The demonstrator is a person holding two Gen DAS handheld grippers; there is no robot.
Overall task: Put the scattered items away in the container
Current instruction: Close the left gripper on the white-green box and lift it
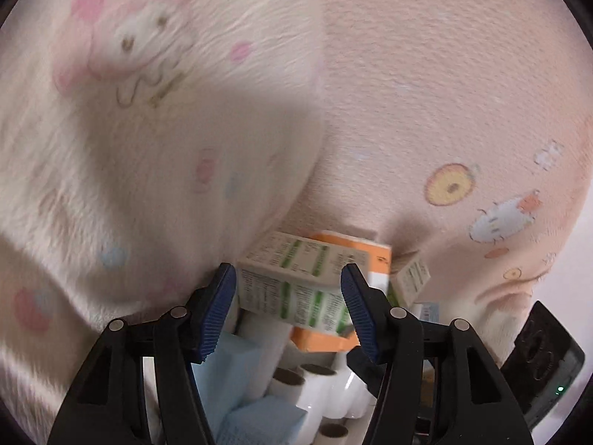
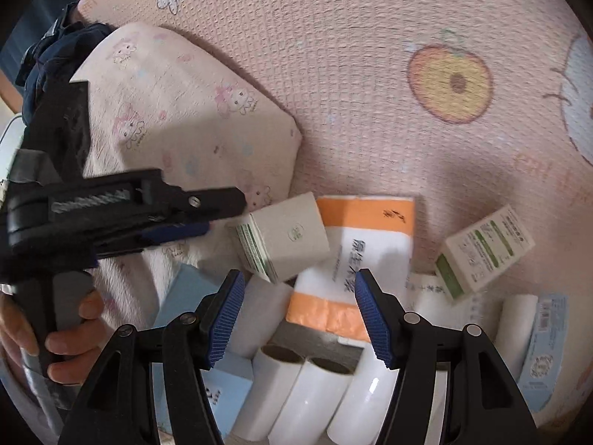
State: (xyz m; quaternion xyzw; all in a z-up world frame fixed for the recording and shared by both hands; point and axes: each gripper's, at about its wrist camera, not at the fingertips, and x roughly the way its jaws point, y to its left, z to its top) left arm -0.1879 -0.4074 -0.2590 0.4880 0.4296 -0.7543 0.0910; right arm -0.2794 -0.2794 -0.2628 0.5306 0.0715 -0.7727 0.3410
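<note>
A white box with green print (image 1: pixel 296 278) (image 2: pixel 283 237) lies tilted on an orange and white tissue pack (image 2: pixel 352 256) (image 1: pixel 367 256). My left gripper (image 1: pixel 289 289) is open, its blue pads either side of that box, not touching it; it also shows in the right wrist view (image 2: pixel 185 230), just left of the box. My right gripper (image 2: pixel 300 307) is open and empty above the pile. A second green-print box (image 2: pixel 485 252) (image 1: pixel 411 278) lies to the right. White rolls (image 2: pixel 307 396) (image 1: pixel 315 382) and light blue packs (image 2: pixel 226 400) (image 1: pixel 237 363) lie below.
A cream pillow with pink cartoon print (image 2: pixel 178 111) (image 1: pixel 148 129) lies on a pink bed sheet (image 2: pixel 370 74) left of the pile. Dark blue cloth (image 2: pixel 55 55) is at the far left. A black device with a green light (image 1: pixel 545 367) is at the right.
</note>
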